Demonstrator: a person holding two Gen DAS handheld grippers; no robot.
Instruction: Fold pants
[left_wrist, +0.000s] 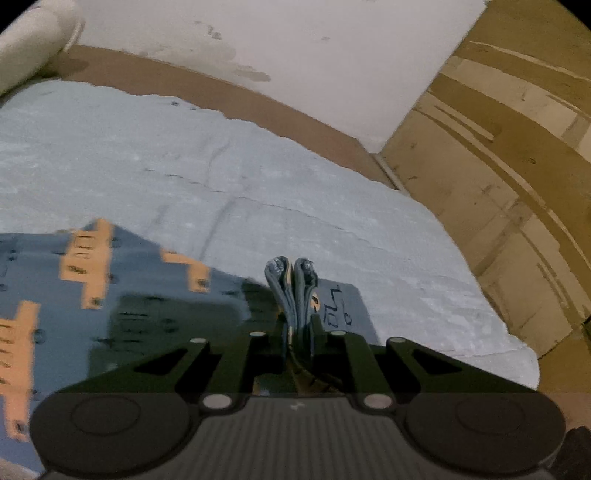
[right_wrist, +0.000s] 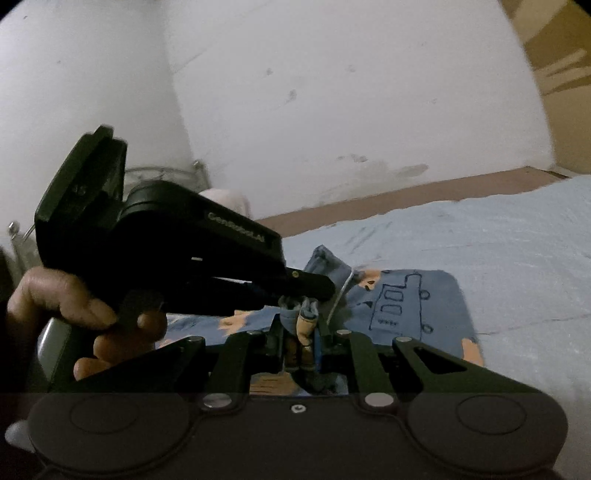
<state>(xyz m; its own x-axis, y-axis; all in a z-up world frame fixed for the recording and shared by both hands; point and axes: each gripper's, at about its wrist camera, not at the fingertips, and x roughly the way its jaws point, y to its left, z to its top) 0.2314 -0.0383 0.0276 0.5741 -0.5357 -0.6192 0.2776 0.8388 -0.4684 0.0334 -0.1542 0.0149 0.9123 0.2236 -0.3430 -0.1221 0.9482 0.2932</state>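
Across the lower half of the left wrist view we see the left claw (left_wrist: 297, 325) pinched tight on a bunched fold of the pants (left_wrist: 155, 295), two rolled blue edges of cloth poking up between its black fingers (left_wrist: 258, 354). From there the pants spread toward the lower left of the frame, blue fabric with orange shapes and dark drawn lines, lying on a pale blue sheet (left_wrist: 221, 166) that covers the bed. Beyond the sheet, a brown strip runs along the foot of a white wall (left_wrist: 295, 55) in the upper middle, and tan boards (left_wrist: 517, 166) fill the right edge. A rolled pale thing sits in the upper left corner; we cannot tell what it is. Turning to the right wrist view, we find the right claw (right_wrist: 301, 328) closed narrow on another gathered fold of the pants (right_wrist: 424, 310), blue and orange cloth squeezed between its fingers (right_wrist: 236, 354) at the lower centre. Just past it lies a flat part of the pants with a drawn outline. At the left of the frame a hand (right_wrist: 74, 317) grips the left claw's handle, and that claw (right_wrist: 295, 295) reaches to the same bunch of cloth, close beside the right one. White wall fills the top.
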